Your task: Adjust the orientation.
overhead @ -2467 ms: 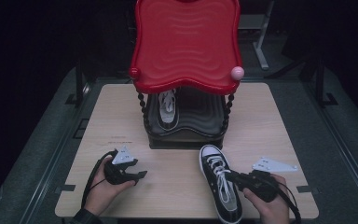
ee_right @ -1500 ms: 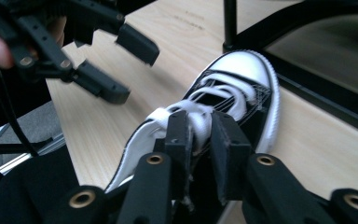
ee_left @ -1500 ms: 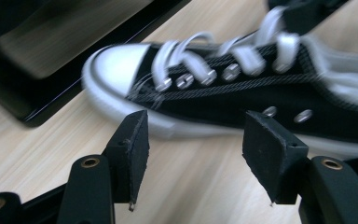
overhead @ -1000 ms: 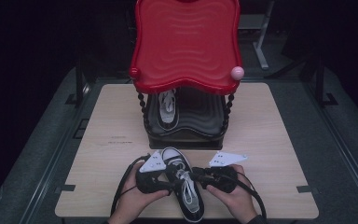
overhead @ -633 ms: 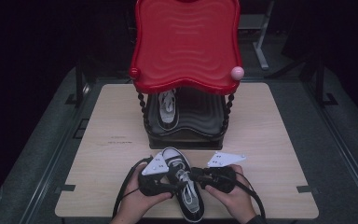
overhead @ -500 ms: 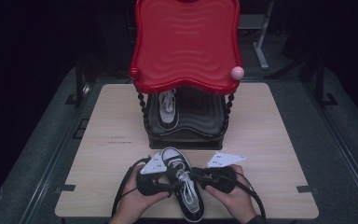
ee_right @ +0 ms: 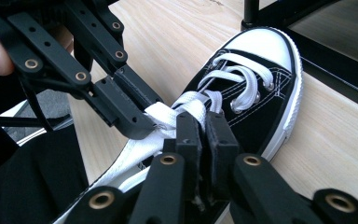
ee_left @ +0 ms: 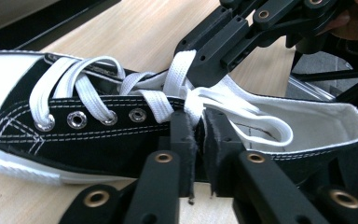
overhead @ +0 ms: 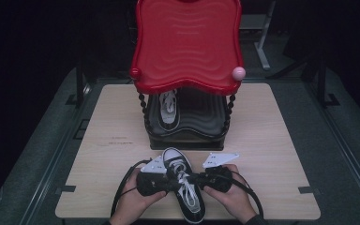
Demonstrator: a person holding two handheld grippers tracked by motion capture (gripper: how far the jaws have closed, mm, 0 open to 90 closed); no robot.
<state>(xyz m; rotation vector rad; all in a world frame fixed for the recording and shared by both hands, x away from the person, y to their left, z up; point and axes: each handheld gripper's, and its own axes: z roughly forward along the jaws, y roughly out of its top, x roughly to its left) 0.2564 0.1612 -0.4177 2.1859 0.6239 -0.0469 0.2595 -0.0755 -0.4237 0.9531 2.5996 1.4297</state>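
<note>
A black canvas sneaker [overhead: 183, 186] with a white toe cap and white laces lies at the table's front middle, toe pointing away. My left gripper [overhead: 173, 180] meets it from the left. Its jaws have just been closing, and in the left gripper view the left gripper [ee_left: 198, 120] is shut on a white lace [ee_left: 186, 105] near the top eyelets. My right gripper [overhead: 193, 179] comes from the right. The right gripper [ee_right: 204, 122] is shut on another stretch of lace [ee_right: 186, 103]. The two sets of fingertips nearly touch over the shoe's tongue.
A red wavy-topped rack [overhead: 187, 42] stands at the table's middle back. A second matching sneaker [overhead: 168, 110] sits on its black lower shelf [overhead: 201, 122]. The pale wooden table [overhead: 272, 136] ends close behind the hands. Cables loop beside both wrists.
The sneaker has moved from the front right to the front middle, and both grippers have come together over its laces. Over the last second the hands have barely shifted.
</note>
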